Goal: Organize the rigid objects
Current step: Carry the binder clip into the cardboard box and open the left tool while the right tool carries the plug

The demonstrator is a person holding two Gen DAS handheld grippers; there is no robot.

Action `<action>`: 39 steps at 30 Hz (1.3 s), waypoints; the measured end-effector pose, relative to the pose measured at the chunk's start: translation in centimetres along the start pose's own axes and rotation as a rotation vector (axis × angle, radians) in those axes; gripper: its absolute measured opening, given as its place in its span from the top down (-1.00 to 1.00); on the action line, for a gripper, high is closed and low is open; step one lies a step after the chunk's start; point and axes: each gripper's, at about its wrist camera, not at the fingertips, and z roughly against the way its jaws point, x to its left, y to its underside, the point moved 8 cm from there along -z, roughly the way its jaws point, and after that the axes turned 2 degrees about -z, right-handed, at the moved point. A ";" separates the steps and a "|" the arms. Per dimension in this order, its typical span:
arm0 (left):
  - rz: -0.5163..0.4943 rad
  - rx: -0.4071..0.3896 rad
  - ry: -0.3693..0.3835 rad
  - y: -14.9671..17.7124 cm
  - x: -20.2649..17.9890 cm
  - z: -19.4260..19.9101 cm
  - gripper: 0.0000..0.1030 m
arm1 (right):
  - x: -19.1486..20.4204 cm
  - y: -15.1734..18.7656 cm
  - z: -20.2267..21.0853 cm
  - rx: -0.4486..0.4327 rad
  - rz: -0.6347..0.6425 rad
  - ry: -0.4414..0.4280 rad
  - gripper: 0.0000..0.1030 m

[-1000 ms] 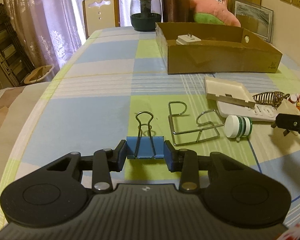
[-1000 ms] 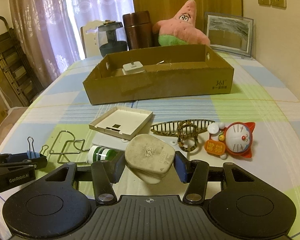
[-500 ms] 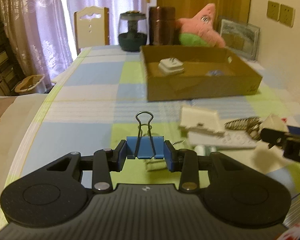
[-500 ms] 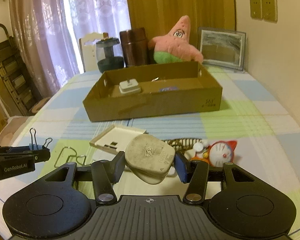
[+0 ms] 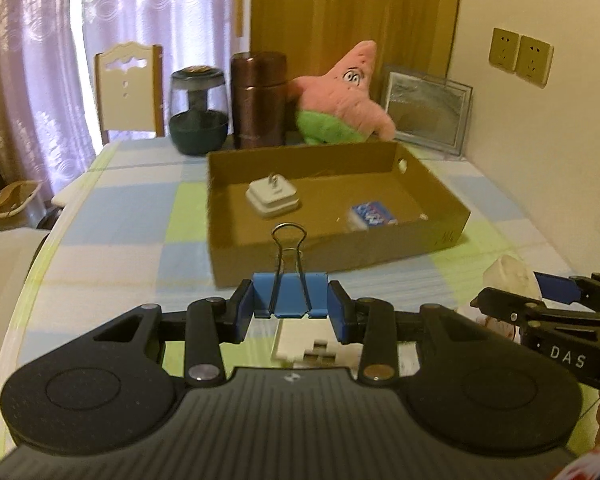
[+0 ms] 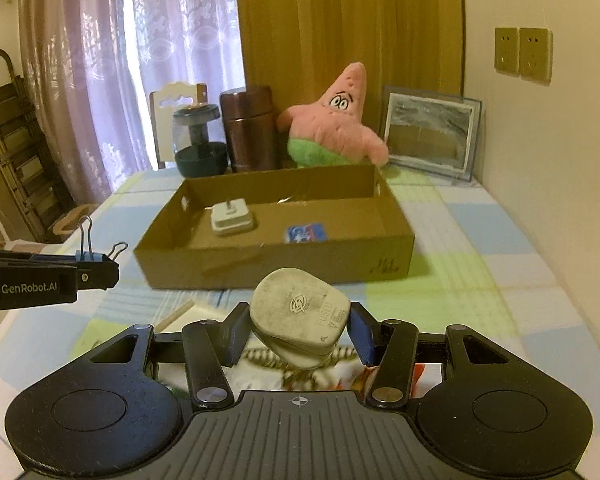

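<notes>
While the left tool (image 5: 291, 311) clamps a blue binder clip (image 5: 290, 294), the right tool (image 6: 298, 330) grips a white plug (image 6: 298, 316).

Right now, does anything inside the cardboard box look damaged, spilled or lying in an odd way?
Nothing stands out. The cardboard box holds a white charger resting on its back with its prongs pointing up, and a small blue packet lying flat and apart from it. The packet is too blurred to check for damage.

Light: warm and dim, daylight glaring through the curtains (image 5: 112, 12).
Blur: desk (image 6: 500, 264) surface smeared.
Edges: fisheye bending, dark corners.
</notes>
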 end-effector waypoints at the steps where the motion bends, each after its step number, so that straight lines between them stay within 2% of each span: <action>1: 0.002 0.000 0.007 -0.5 -0.1 -0.4 0.35 | -0.3 -0.6 -0.4 0.003 0.004 0.002 0.04; 10: -0.046 0.008 0.025 -3.9 -0.4 -4.4 0.35 | -2.8 -4.9 -3.8 0.000 0.040 0.009 0.04; 19: -0.056 0.030 0.019 -5.6 0.9 -8.6 0.35 | -5.2 -8.2 -8.5 0.015 0.064 0.026 0.04; 30: -0.046 0.077 -0.008 -6.0 3.4 -13.2 0.35 | -7.7 -9.3 -13.9 0.072 0.056 0.039 0.04; 39: -0.042 0.117 -0.011 -5.4 3.9 -15.4 0.35 | -8.2 -8.8 -16.1 0.113 0.056 0.041 0.04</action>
